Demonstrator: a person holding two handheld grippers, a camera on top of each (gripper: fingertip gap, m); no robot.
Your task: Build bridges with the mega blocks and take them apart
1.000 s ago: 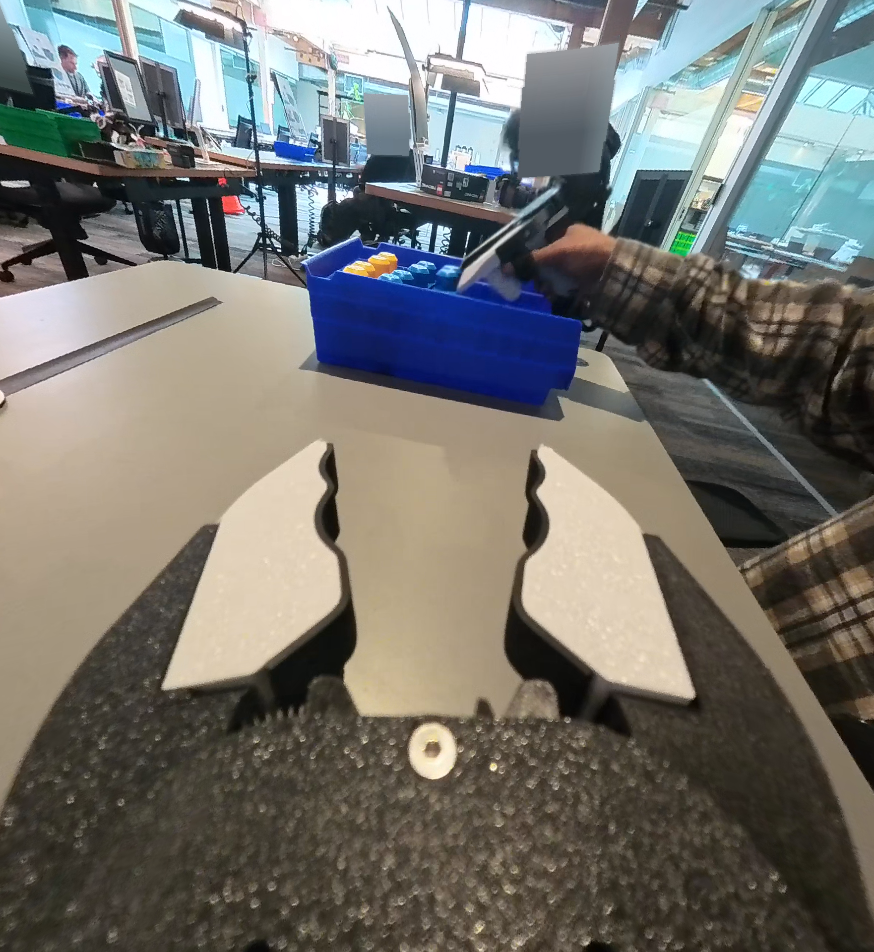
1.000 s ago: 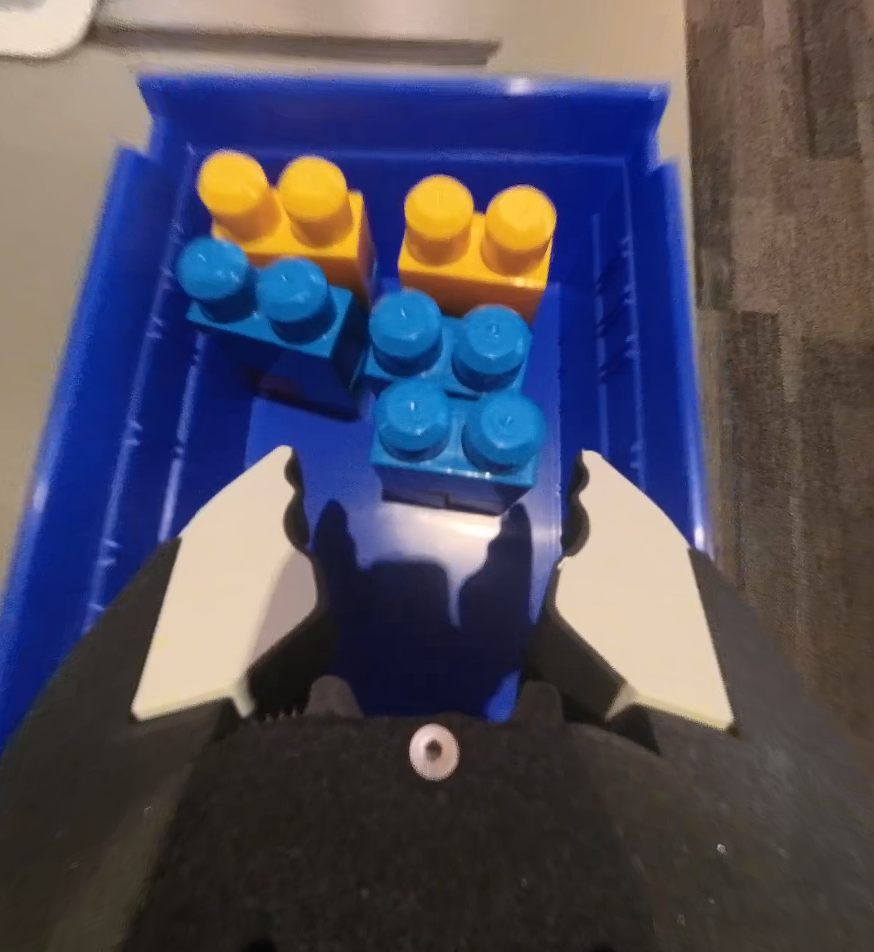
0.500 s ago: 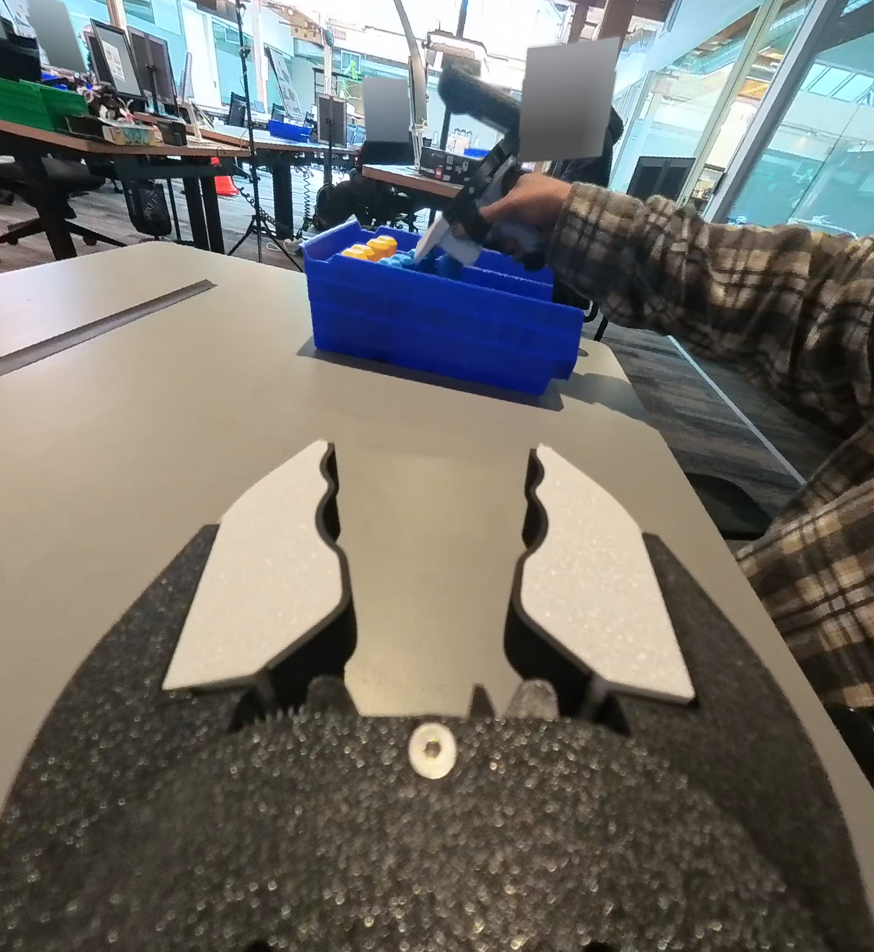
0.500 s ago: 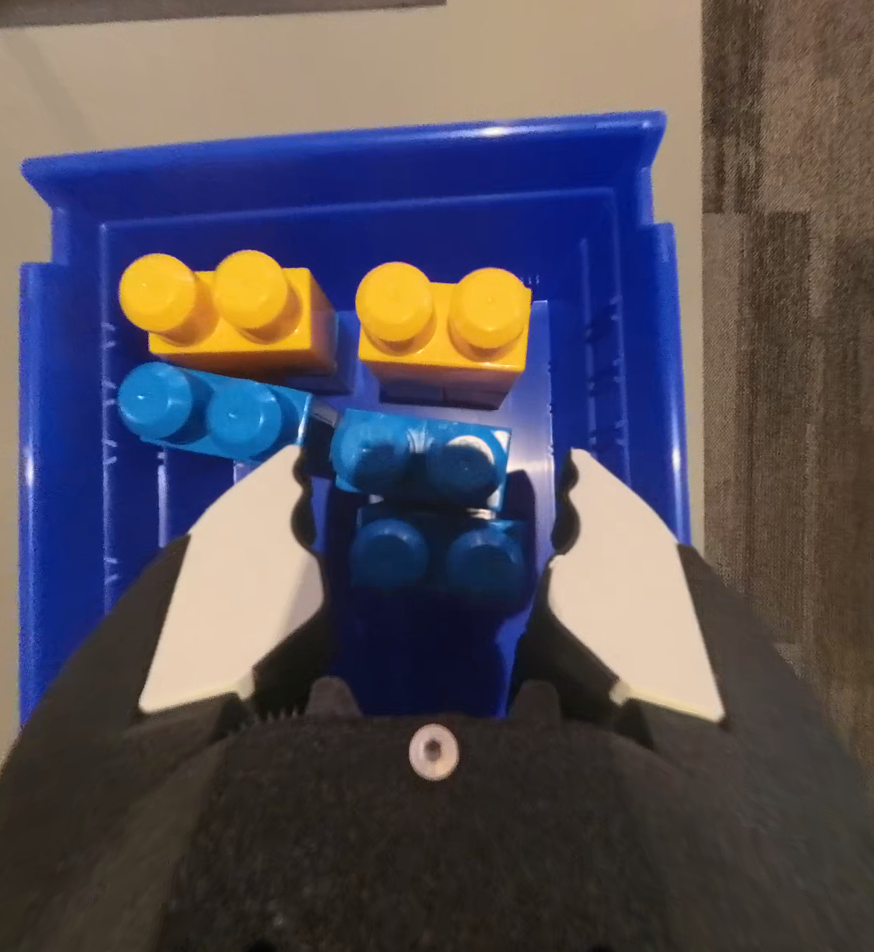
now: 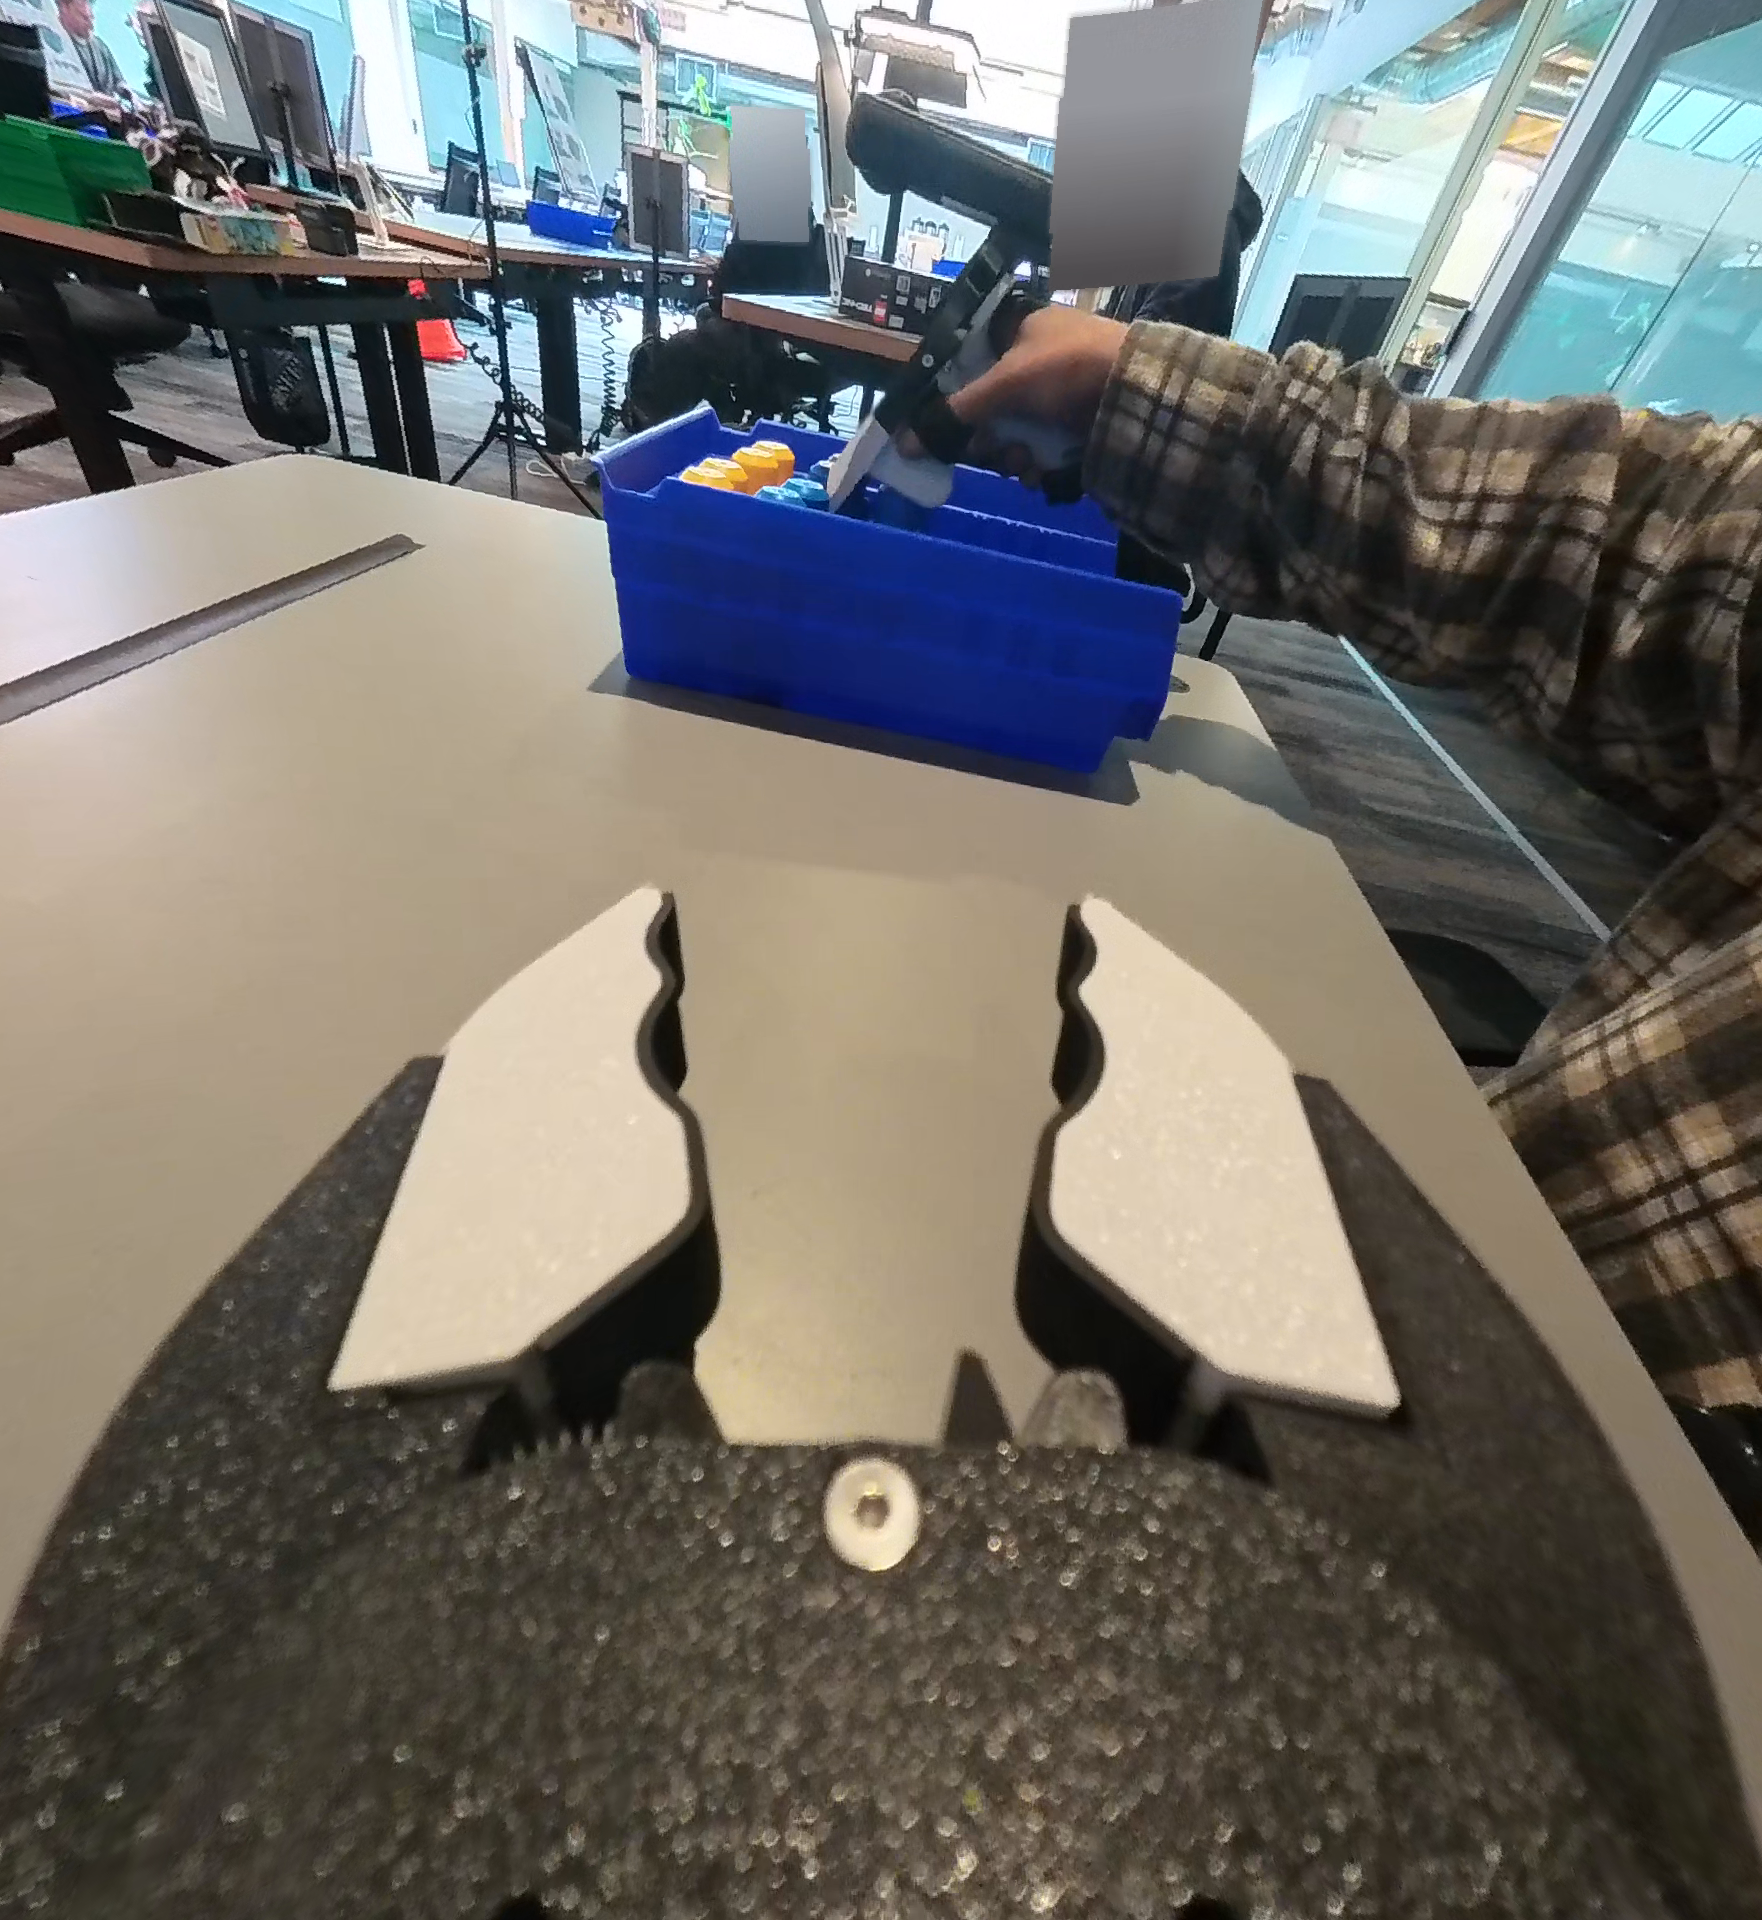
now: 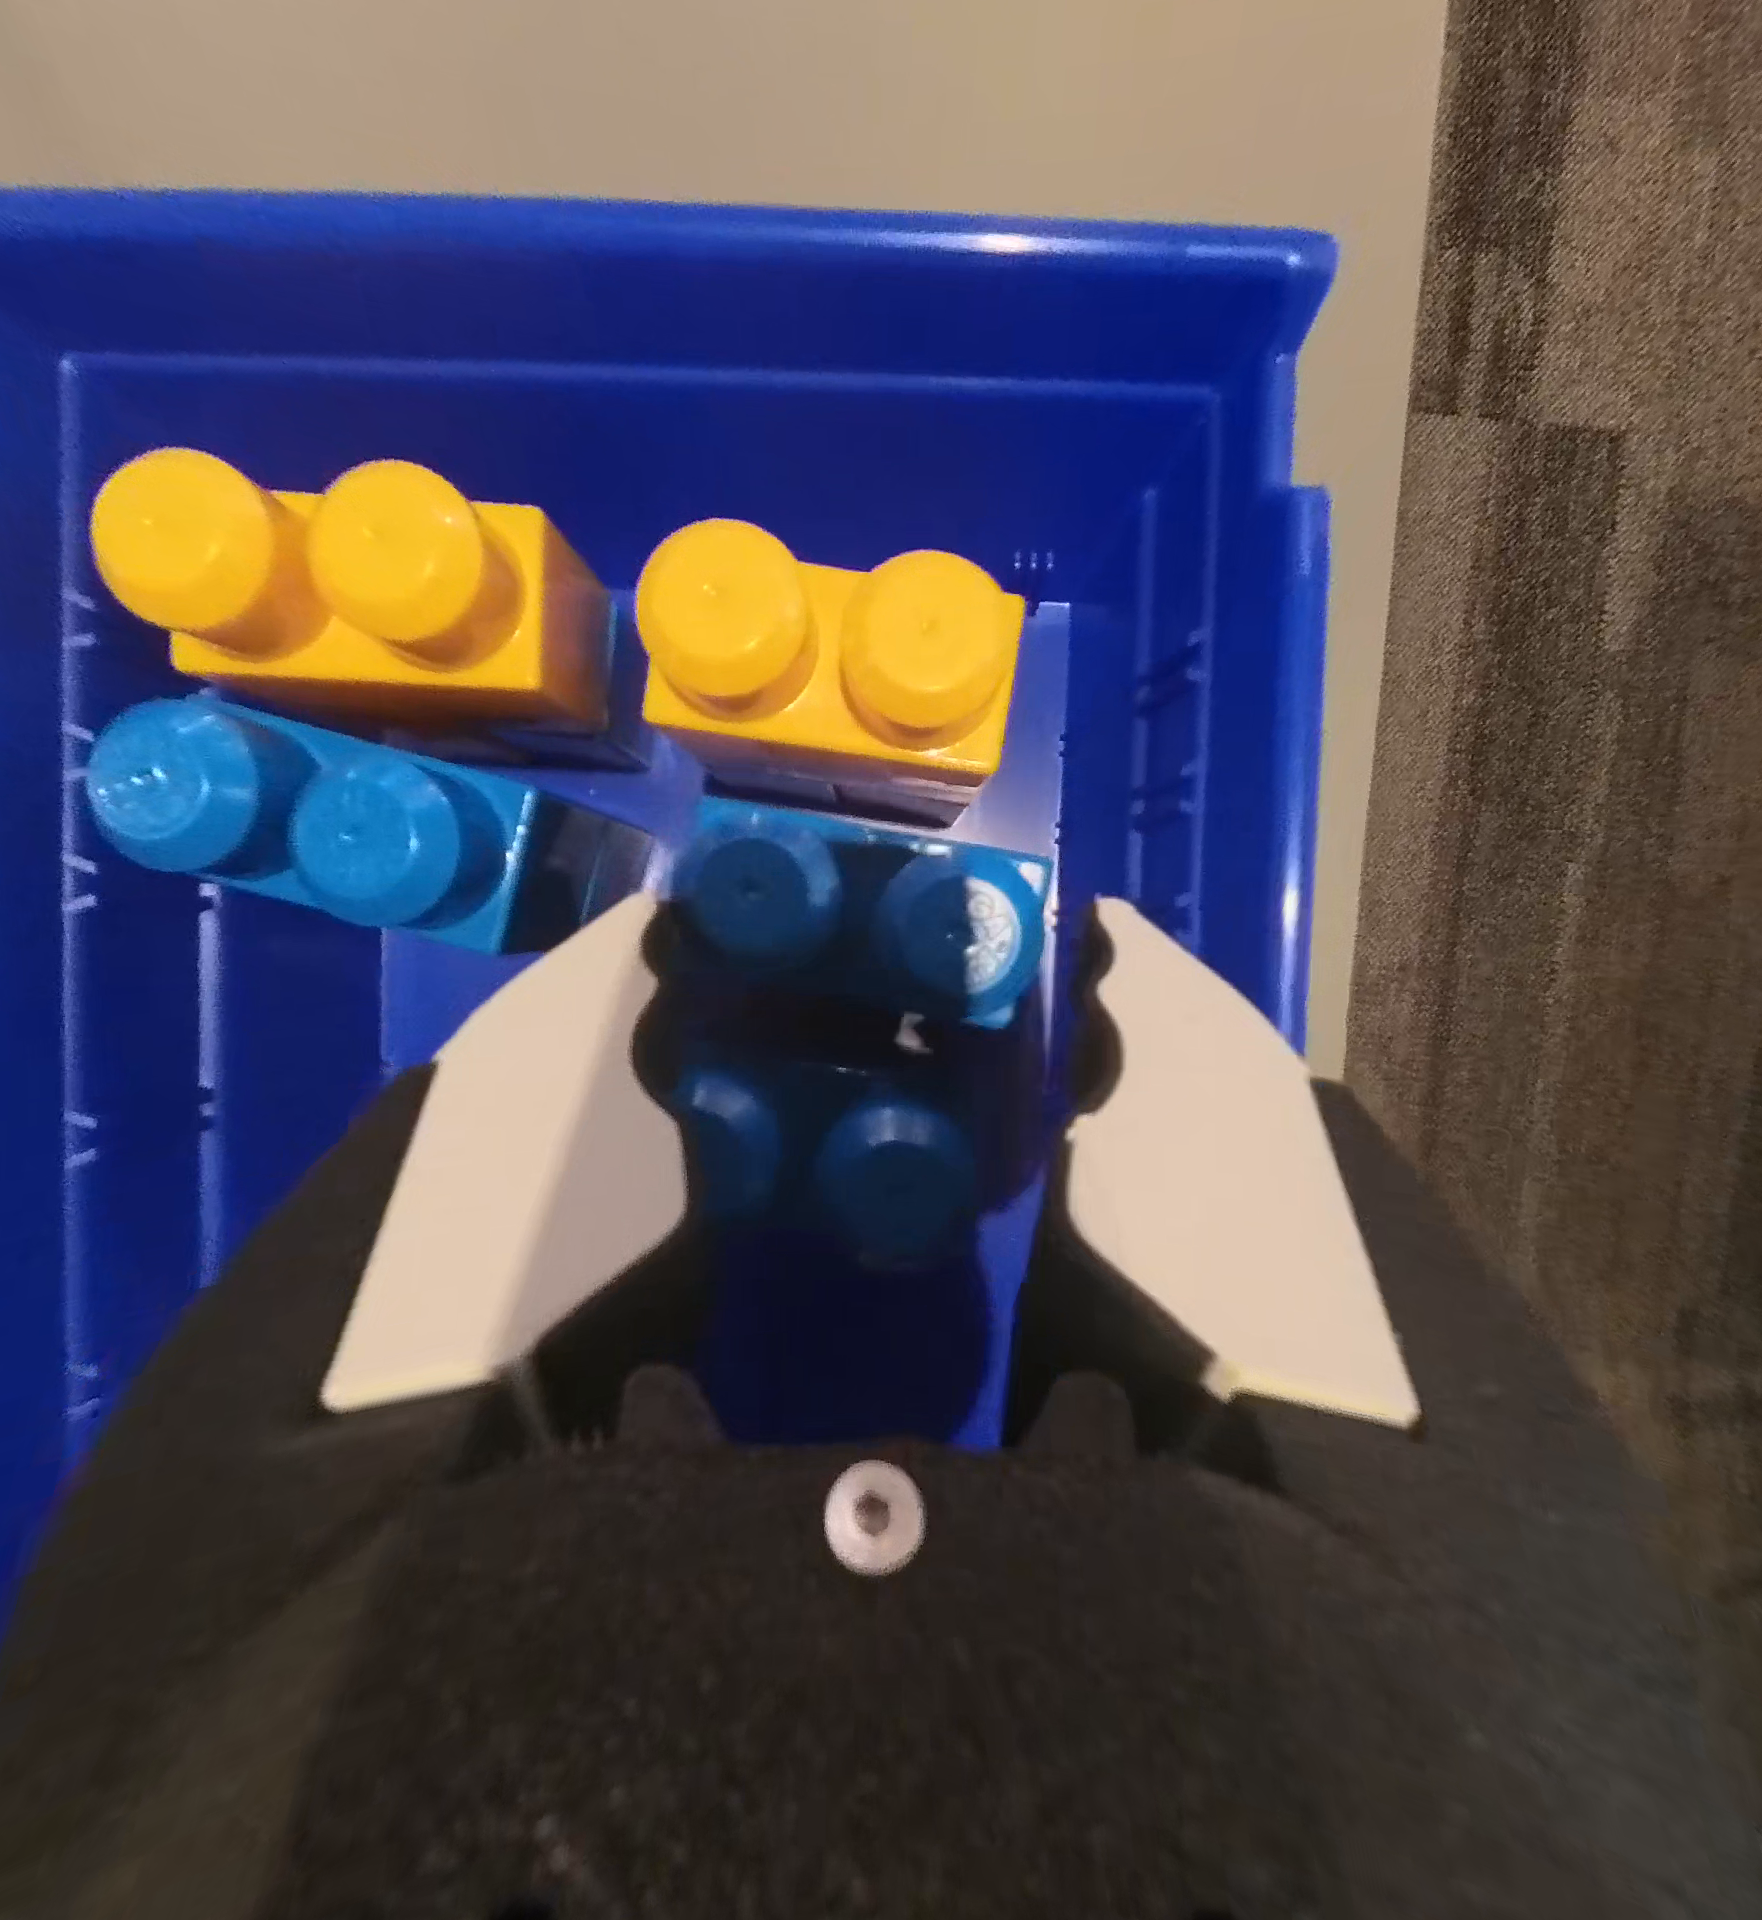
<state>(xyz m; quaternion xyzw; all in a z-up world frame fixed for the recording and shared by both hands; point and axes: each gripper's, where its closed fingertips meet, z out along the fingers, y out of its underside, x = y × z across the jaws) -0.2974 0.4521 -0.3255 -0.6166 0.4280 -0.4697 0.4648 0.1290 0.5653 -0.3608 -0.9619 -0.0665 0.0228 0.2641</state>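
Barely started: all five blocks sit in the blue bin [image 6: 648,301], your open right gripper [image 6: 866,914] straddles the nearest blue block [image 6: 825,1153], left gripper [image 5: 869,914] open, empty

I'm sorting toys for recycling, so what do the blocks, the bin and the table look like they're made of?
The yellow blocks and blue blocks look like hard, glossy moulded plastic: light glints on their round studs. The blue bin also seems to be moulded plastic, with a shiny rim and ribbed walls. The table has a smooth, matte grey top, perhaps laminate or painted metal; the pictures don't settle which.
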